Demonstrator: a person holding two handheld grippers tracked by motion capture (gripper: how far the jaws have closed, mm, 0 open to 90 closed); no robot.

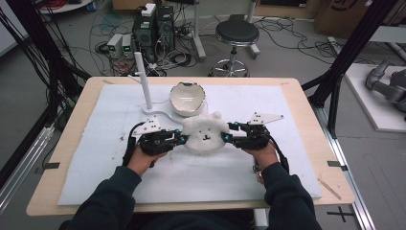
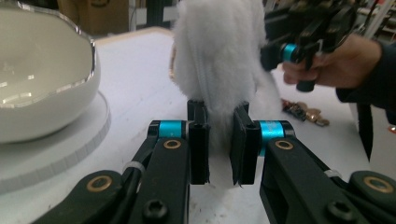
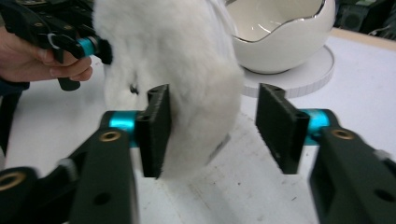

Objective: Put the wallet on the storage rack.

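The high view looks forward and down over the table [image 1: 297, 96] from the person's side. Each gripper view sits close behind its own jaws, looking level along them from opposite sides. All three share the white plush toy [image 1: 206, 134] [image 2: 219, 60] [image 3: 173, 74] between the jaws and the egg-shaped bowl [image 1: 187, 98] [image 2: 42, 88] [image 3: 285, 42] beyond.

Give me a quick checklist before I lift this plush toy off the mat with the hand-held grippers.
1. Left hand-held gripper clamped on plush toy: ok, jaws pinch its fur.
2. Right hand-held gripper clamped: not ok, one pad touches, the other stands off.
3. Toy between both grippers: ok.
4. Egg-shaped bowl clear of toy: ok, apart behind it.
5. White post clear: ok, off to the left.
6. Toy resting on mat: cannot tell.
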